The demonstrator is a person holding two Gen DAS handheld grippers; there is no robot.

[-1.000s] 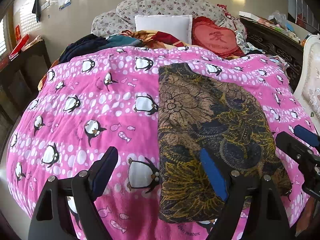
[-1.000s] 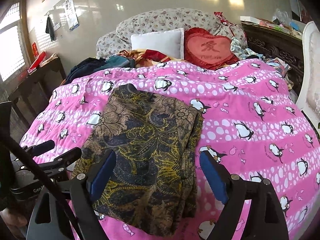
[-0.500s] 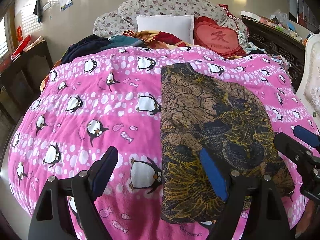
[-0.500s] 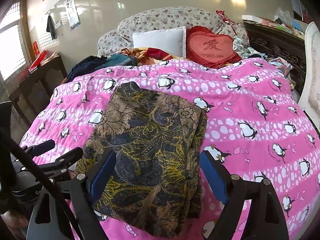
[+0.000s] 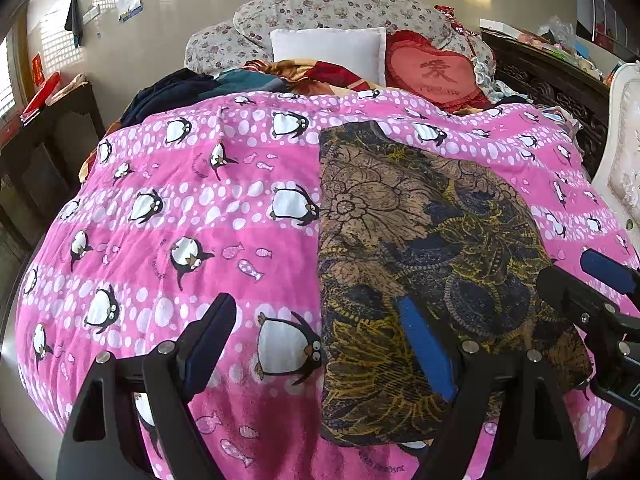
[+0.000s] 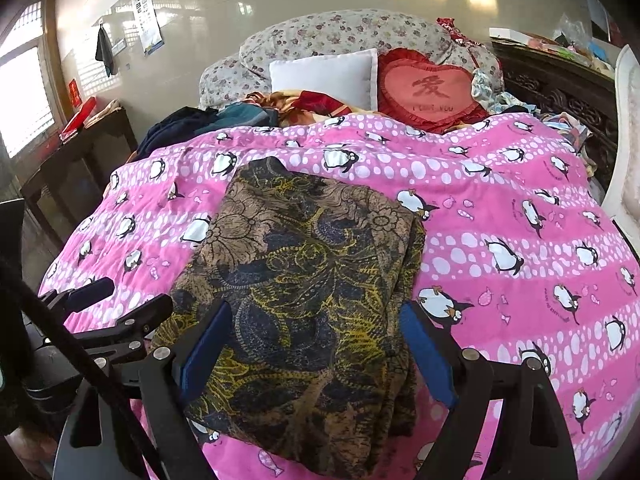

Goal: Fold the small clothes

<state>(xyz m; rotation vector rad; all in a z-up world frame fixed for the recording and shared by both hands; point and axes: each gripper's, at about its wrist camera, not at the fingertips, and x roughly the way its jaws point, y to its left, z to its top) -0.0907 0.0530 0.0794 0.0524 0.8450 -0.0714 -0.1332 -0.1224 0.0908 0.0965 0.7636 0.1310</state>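
A dark floral-print garment lies folded into a long panel on a pink penguin blanket, its long axis running from the near edge of the bed toward the pillows. In the right wrist view its layered edges stack along the right side. The blanket covers a bed; behind it sit a white pillow, a red heart cushion and a heap of dark clothes, with a glossy pale wall beyond.

The left gripper hovers with jaws spread wide — nothing between them but blanket and the garment's left edge. The right gripper hangs over the garment's near end, jaws likewise wide apart and gripping nothing. Only the right wrist view shows a bright window.
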